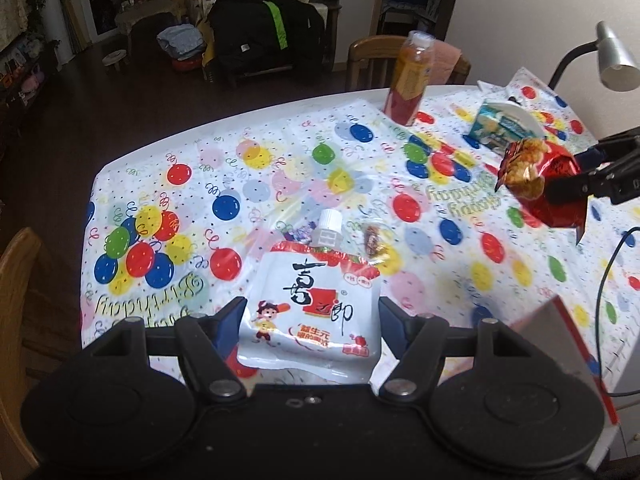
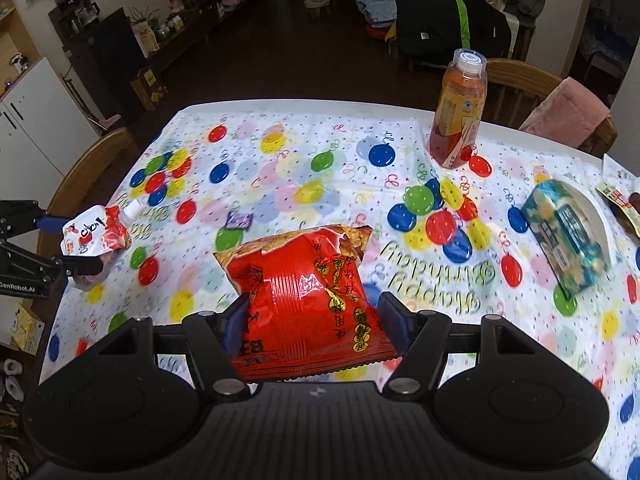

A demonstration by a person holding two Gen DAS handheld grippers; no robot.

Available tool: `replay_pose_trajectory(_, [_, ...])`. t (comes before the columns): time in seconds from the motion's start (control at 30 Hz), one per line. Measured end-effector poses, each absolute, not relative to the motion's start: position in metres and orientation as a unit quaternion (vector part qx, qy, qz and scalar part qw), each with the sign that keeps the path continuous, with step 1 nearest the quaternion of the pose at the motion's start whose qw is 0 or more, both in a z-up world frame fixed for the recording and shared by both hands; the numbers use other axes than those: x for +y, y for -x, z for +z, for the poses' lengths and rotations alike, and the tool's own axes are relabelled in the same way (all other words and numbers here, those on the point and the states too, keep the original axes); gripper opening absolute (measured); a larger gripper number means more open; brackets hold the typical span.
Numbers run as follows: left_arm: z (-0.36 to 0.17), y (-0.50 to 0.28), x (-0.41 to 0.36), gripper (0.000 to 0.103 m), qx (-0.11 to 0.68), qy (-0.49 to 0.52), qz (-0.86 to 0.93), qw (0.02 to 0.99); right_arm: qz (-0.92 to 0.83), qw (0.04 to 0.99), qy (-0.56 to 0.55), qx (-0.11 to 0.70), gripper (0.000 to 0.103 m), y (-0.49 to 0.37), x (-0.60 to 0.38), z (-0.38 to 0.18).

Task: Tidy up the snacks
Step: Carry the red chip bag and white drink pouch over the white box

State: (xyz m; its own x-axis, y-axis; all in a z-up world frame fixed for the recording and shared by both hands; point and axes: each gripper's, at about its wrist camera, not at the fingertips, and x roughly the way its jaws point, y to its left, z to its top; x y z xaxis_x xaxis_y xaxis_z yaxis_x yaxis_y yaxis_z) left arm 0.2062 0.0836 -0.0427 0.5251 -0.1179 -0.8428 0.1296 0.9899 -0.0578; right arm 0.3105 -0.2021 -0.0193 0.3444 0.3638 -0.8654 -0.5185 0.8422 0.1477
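L tool (image 1: pixel 310 316) round pouch (image 1: pixel 312 304), R tool (image 2: pixel 312 316) round bag (image 2: pixel 308 296)

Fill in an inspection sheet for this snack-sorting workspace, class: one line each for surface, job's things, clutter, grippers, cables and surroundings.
Surface: white table under a balloon-print plastic birthday cloth.
Job's things: white spouted jelly pouch and red crinkly snack bag, both held above the cloth; orange juice bottle with white cap upright at the far edge; small purple wrapped sweet lying on the cloth.
Clutter: blue-green tissue box on the right.
Grippers: left gripper shut on the pouch; right gripper shut on the bag.
Cables: black cable hanging at the table's right side.
Surroundings: wooden chairs, pink towel, grey desk lamp.
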Motion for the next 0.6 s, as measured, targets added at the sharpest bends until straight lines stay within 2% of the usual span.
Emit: replay_pose_trajectory(0.6, [-0.015, -0.107, 0.043, 0.068, 0.458, -0.047, -0.144, 0.876, 0.249, 0.829, 0.060, 0.497, 0.067, -0.188, -0.227, 0.006])
